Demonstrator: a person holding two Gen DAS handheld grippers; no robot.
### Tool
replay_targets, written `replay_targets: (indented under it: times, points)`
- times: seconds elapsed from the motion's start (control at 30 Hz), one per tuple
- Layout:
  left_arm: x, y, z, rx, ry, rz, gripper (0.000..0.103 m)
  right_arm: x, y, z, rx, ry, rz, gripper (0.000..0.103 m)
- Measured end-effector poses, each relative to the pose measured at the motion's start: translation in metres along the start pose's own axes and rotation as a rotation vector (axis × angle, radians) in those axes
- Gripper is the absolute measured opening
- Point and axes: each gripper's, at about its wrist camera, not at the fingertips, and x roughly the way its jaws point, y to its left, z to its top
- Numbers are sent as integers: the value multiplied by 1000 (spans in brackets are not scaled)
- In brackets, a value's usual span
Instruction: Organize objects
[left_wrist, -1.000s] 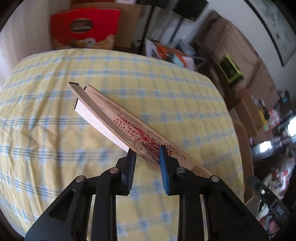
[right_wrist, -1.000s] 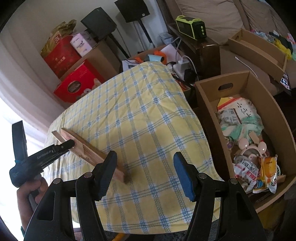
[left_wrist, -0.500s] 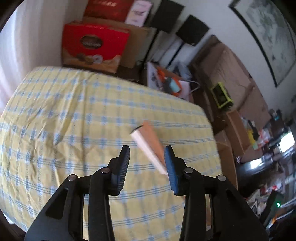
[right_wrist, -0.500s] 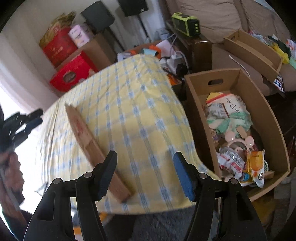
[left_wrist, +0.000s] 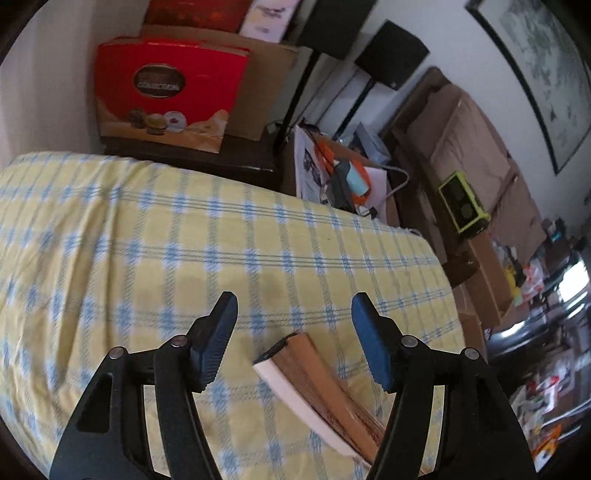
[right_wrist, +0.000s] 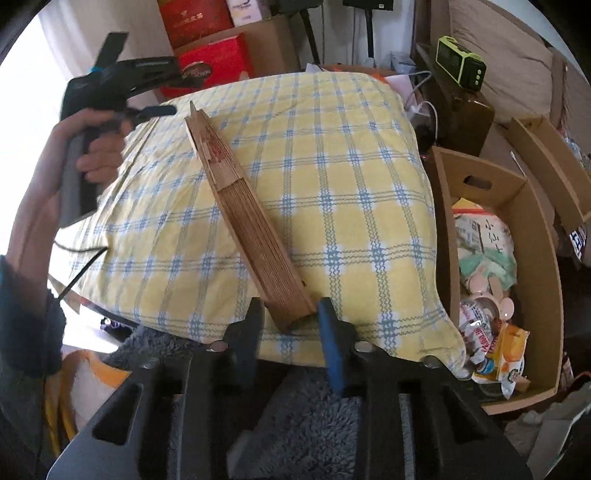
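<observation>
A folded wooden fan (right_wrist: 247, 214) lies slanted across the yellow and blue checked cloth (right_wrist: 332, 155), its narrow pivot end nearest the right wrist camera and its far tip pointing up toward the left gripper. The right gripper (right_wrist: 290, 321) has its jaws closed in on that near end: the fan's butt sits between the two pads, with the blue pad against its right edge and the black one against its left, so it is grasping the fan. A second ago these jaws stood wide apart with nothing between them and the fan lay off to their left; they have just been closing. The left gripper (left_wrist: 291, 332) has done the reverse. A second ago it was clamped on the fan near its middle, holding it up off the cloth; its jaws have just been opening and are now released, spread clear of the fan (left_wrist: 317, 391), which passes below and between them without touching either pad. In the right wrist view the left gripper (right_wrist: 155, 88) is lifted above the fan's far tip, gripped by a hand (right_wrist: 92, 147) in a dark sleeve. To the right of the table a cardboard box (right_wrist: 532, 229) holds snack packets and wrappers.
</observation>
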Motion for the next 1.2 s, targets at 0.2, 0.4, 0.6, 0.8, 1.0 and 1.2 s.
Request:
replay_targets:
  times: [0.2, 0.4, 0.6, 0.8, 1.0, 1.2]
  points:
    - [8, -21, -29, 134, 15, -24, 58, -2, -14, 3, 54, -56, -62, 30]
    - [-16, -17, -61, 152, 97, -37, 47, -17, -51, 4, 226, -129, -111, 28]
    - [-43, -6, -68, 120, 109, 8, 45, -20, -94, -9, 508, -156, 16, 45]
    - [-48, 1, -61, 50, 52, 24, 49, -22, -89, -8, 497, -126, 28, 50]
    - [-25, -4, -57, 24, 49, 3, 47, -19, -81, -8, 471, -123, 37, 50]
    - [-17, -28, -71, 150, 88, 46, 47, -14, -83, -8, 486, -118, 42, 50]
